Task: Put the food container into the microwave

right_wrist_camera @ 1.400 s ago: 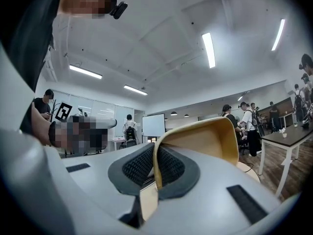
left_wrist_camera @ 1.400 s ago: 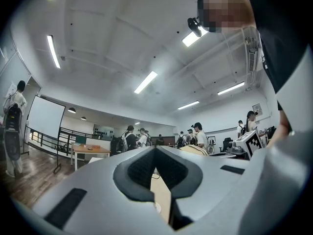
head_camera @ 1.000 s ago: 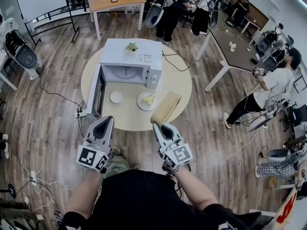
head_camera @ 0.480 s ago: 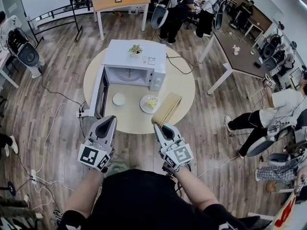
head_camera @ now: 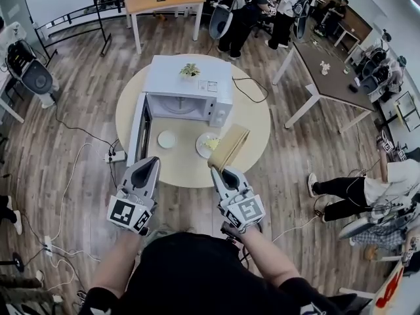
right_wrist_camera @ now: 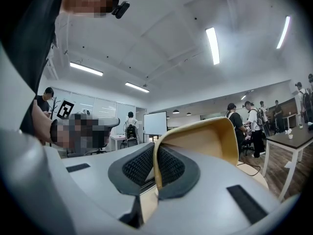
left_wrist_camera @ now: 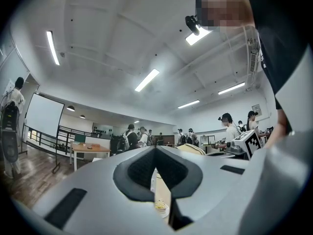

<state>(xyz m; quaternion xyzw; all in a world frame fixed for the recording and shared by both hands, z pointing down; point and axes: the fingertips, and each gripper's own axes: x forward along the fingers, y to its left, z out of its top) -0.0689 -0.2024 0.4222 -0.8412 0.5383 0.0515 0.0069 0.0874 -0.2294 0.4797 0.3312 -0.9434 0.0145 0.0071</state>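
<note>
The right gripper (right_wrist_camera: 155, 166) is clamped on one thin wall of the container (right_wrist_camera: 205, 136), a pad on each side of the rim, so the tan tub sticks out from the jaws tipped on its side. Pinching an edge is probably the only grab that works on something that wide. The left gripper (left_wrist_camera: 155, 153) has its jaws closed together with nothing in them. It hangs at lower left of the head view, likely free in case the door needs a nudge.

In the head view the container (head_camera: 230, 146) is in the air over the lower right edge of the round table (head_camera: 252, 120), just beside a plate (head_camera: 207, 144) of food, so it's not in the microwave yet. The microwave (head_camera: 187, 84) sits at the top of the table with its door (head_camera: 139, 128) swung wide to the left, cavity facing the person. A small dish (head_camera: 167, 139) lies in front of it. Looks like mid-carry, with the reach in yet to come.
</note>
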